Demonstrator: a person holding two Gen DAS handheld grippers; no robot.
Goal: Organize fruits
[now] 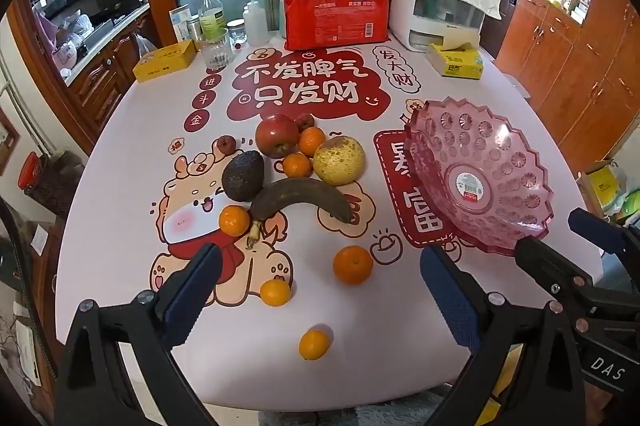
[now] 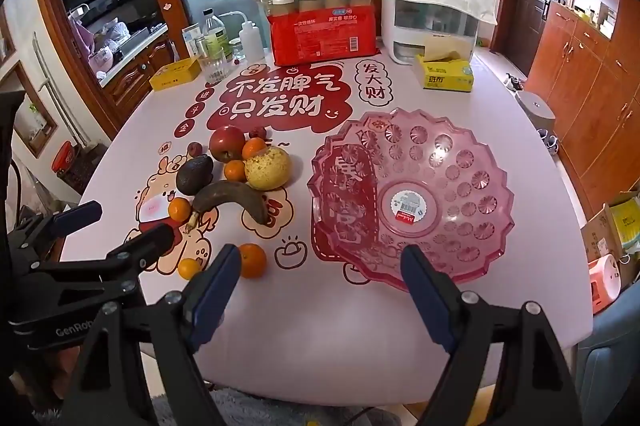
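Here my left gripper (image 1: 320, 284) and right gripper (image 2: 320, 278) gape empty; the pink scalloped plastic bowl (image 2: 472, 149) holds no fruit, right of the blackened banana (image 2: 232, 199).

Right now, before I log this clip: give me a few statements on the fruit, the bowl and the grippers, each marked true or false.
1. The pink bowl holds no fruit. True.
2. The left gripper is shut on an orange. False: its jaws stand open, holding nothing.
3. The dark banana lies on the table, outside the bowl. True.
4. The red apple sits inside the bowl. False: it rests among the other fruit on the table.
5. The right gripper is open. True.
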